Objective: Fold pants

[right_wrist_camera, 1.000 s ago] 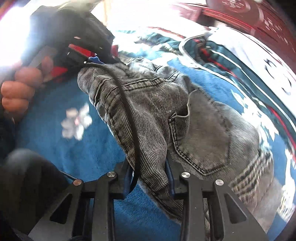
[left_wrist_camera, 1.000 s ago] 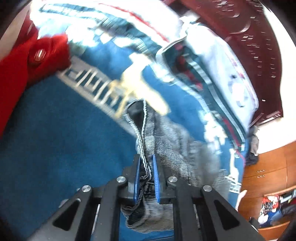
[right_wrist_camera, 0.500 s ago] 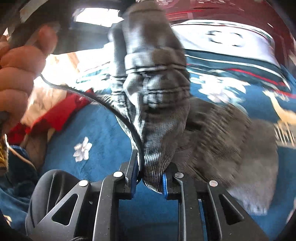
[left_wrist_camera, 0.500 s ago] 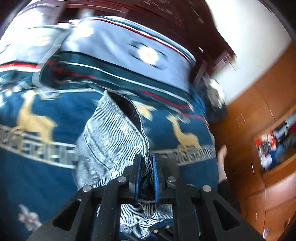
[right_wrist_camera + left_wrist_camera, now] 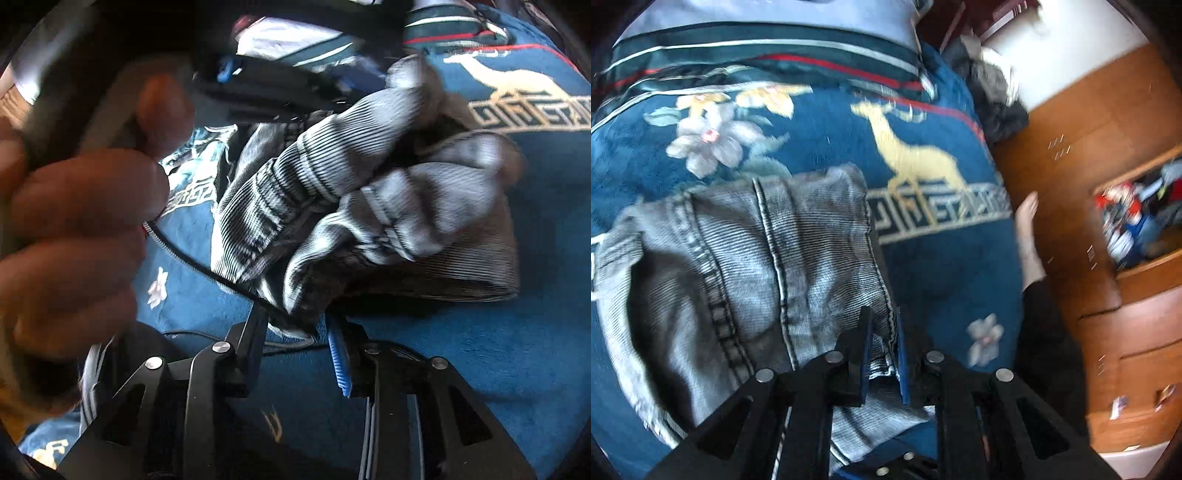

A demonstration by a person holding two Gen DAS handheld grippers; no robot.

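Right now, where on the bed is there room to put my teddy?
Bare blue blanket lies right of the grey pants, below the gold deer, and in front of the pants near the right gripper. The left side is crowded: pants, cable, a hand.

A deep blue plush blanket [image 5: 934,266], woven with a tan deer, pale flowers and a cream key-pattern band, covers the bed. At its head lies a pale grey pillow [image 5: 775,14] edged in dark green, white and red stripes. Beside the bed stands warm brown wooden cabinetry [image 5: 1082,155] with small metal handles; one open compartment [image 5: 1137,218] holds a jumble of colourful items. A heap of dark grey clothing [image 5: 993,92] rests near a bright white wall [image 5: 1071,40].
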